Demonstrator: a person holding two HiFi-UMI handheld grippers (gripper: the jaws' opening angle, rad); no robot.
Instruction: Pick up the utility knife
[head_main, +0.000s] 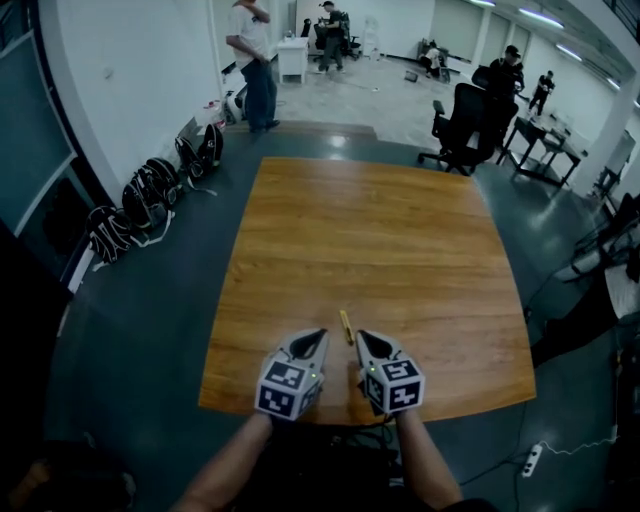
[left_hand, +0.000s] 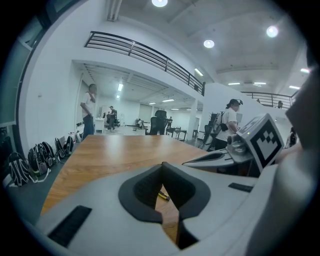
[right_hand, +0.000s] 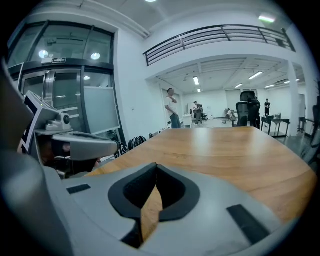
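utility knife (head_main: 346, 327) tiny, details indistinct

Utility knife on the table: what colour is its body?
The utility knife is yellow; the head view shows it best.

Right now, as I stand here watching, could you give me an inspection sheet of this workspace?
Surface: wooden table, smooth top.
Job's things: yellow utility knife lying flat near the front edge, between the gripper tips, touched by neither.
Clutter: nothing seen on the table.
Grippers: left gripper and right gripper both shut, empty.
Cables: power strip with cord on the floor, right.
Surroundings: backpacks along the wall, office chair, people beyond.
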